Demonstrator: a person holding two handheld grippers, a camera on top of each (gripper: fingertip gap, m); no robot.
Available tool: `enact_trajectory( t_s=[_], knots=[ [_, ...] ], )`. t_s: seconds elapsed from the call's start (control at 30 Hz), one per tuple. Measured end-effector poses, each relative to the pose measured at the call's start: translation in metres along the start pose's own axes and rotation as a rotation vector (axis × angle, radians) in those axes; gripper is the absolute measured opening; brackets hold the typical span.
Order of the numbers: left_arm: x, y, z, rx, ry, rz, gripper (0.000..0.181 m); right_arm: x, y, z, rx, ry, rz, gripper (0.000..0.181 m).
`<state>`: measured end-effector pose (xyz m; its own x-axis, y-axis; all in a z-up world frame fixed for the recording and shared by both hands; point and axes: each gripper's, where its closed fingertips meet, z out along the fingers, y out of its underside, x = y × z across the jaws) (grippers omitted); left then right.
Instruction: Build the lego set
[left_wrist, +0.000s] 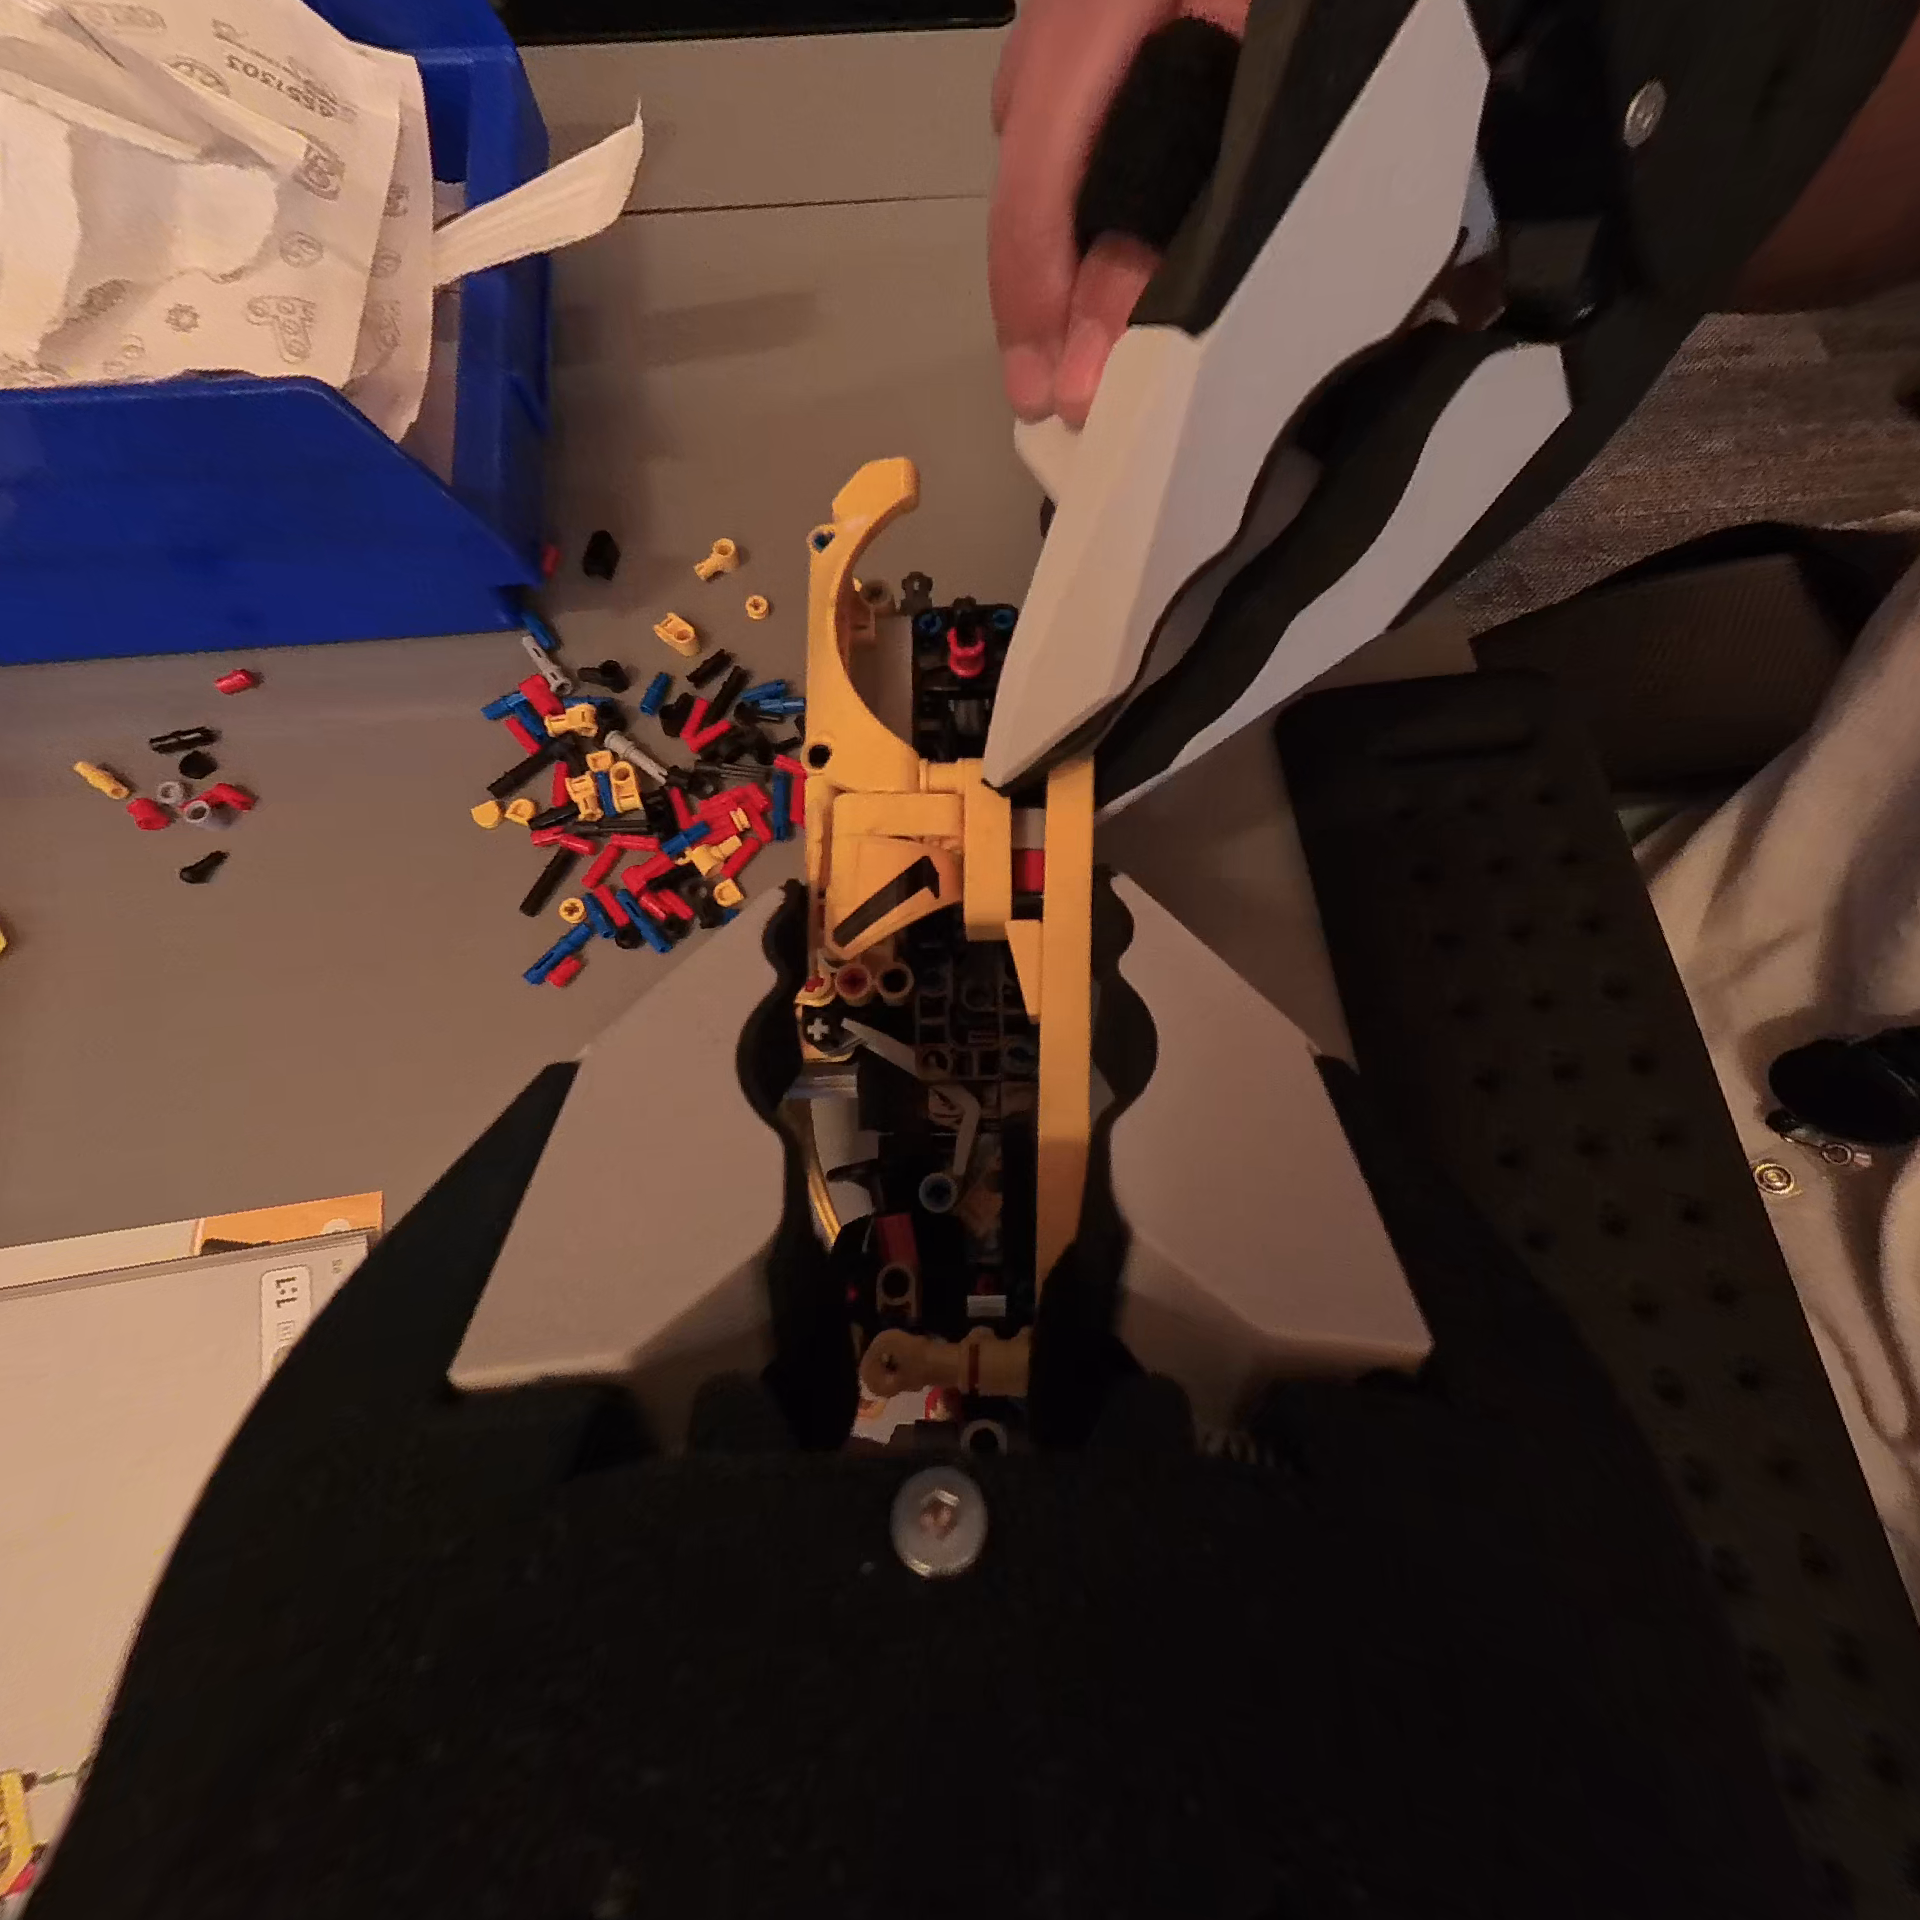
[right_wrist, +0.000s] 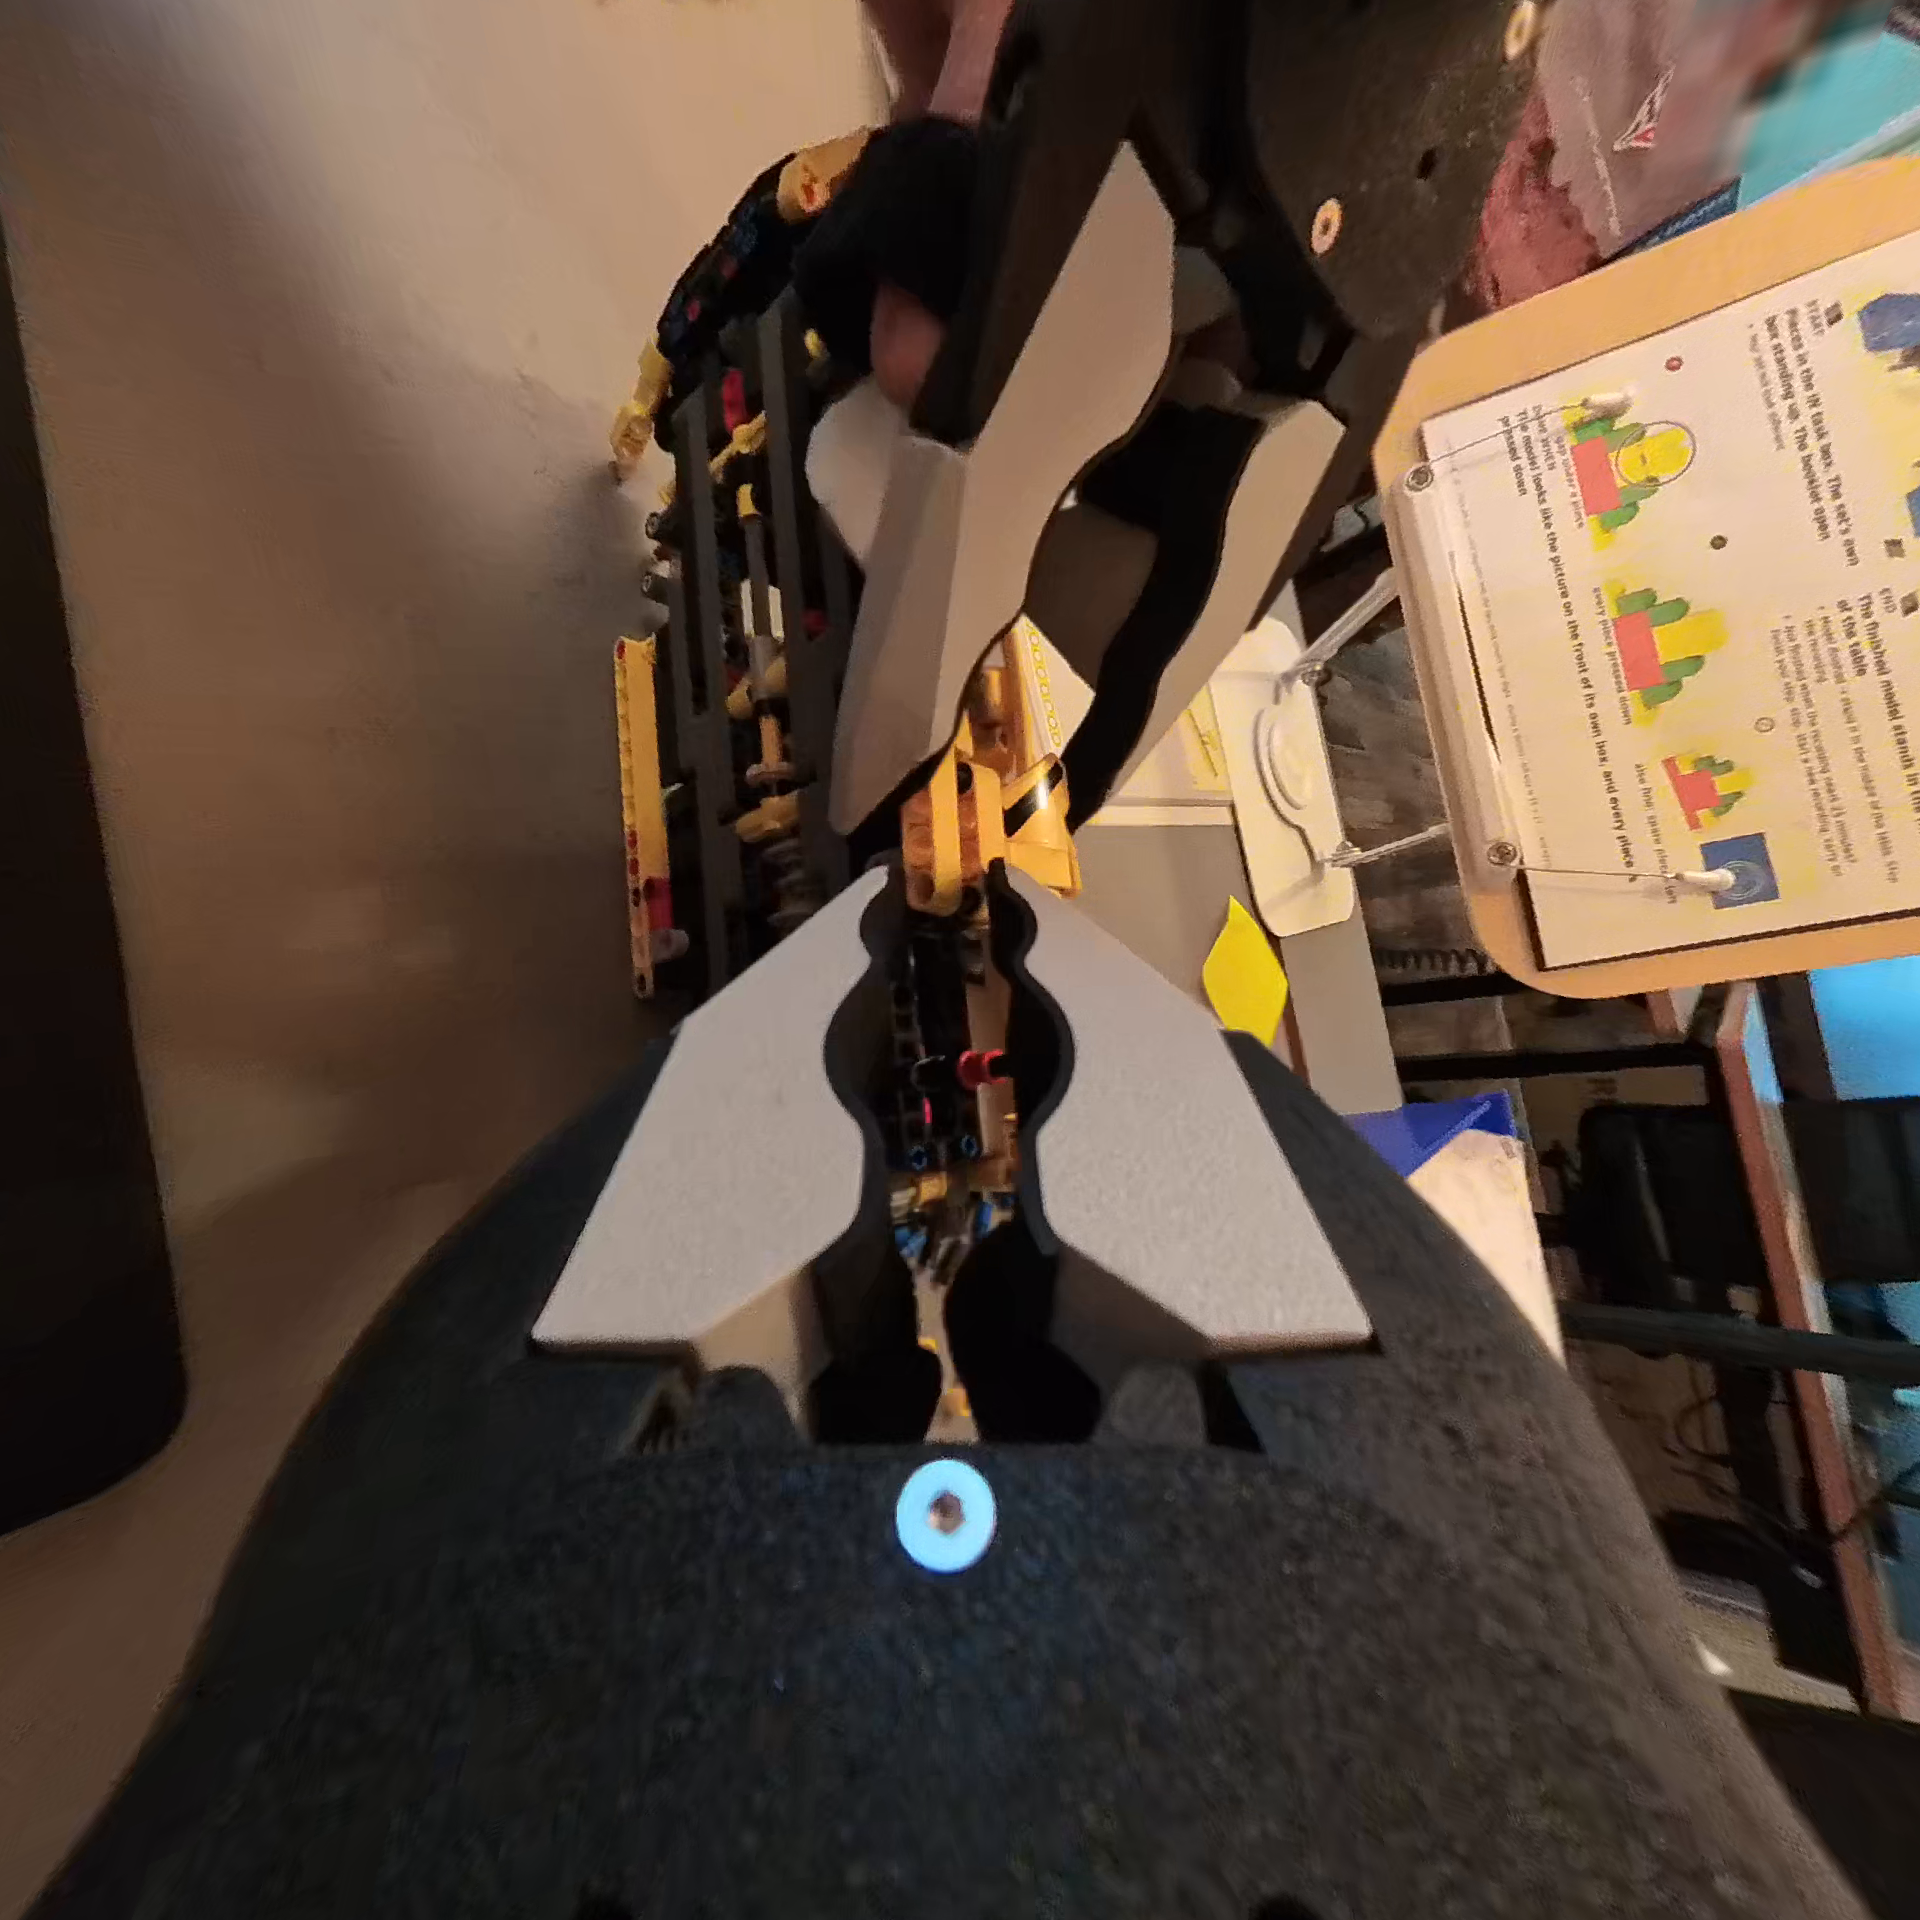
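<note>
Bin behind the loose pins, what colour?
Blue bin; clearest in the left wrist view, upper left, just behind the pins.

Lego model (left_wrist: 935, 935): hard moulded plastic, yellow and black, slightly glossy. Loose pieces (left_wrist: 644, 800): the same smooth plastic, in red, blue, black and yellow. Left gripper (left_wrist: 940, 894): fingers (left_wrist: 665, 1195) matt, pale grey, smooth; body coarse, black, grainy, with one bright metal screw (left_wrist: 938, 1527). Bin (left_wrist: 208, 520): glossy blue plastic, holding crinkled printed paper bags (left_wrist: 187, 187). Table (left_wrist: 312, 987): matt grey, smooth. Board (right_wrist: 1475, 343) in the right wrist view: pale wood edge, paper sheet.
</note>
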<state>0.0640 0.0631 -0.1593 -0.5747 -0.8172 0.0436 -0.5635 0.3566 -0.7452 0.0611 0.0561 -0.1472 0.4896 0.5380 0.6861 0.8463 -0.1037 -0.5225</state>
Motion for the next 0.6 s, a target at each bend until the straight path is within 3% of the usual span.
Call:
enact_trajectory(
  t_s=[0.17,0.3,0.43,0.6],
  knots=[
    [-0.0002,0.0000,0.0005,-0.002,-0.004,0.001,0.055,-0.0044,-0.0029,-0.0070,0.031,-0.116,0.139,0.019],
    [0.0014,0.0000,0.0010,-0.005,-0.011,0.015,0.055,-0.0003,-0.0032,-0.0062,0.019,-0.185,0.176,0.033],
    [0.0008,-0.0004,0.0014,-0.006,-0.011,0.007,0.055,-0.0037,0.0004,-0.0003,-0.030,-0.292,0.179,0.032],
    [-0.0001,-0.0009,0.0014,-0.004,-0.006,-0.006,0.054,-0.0001,0.0017,0.0018,-0.074,-0.314,0.142,0.024]
  ],
)
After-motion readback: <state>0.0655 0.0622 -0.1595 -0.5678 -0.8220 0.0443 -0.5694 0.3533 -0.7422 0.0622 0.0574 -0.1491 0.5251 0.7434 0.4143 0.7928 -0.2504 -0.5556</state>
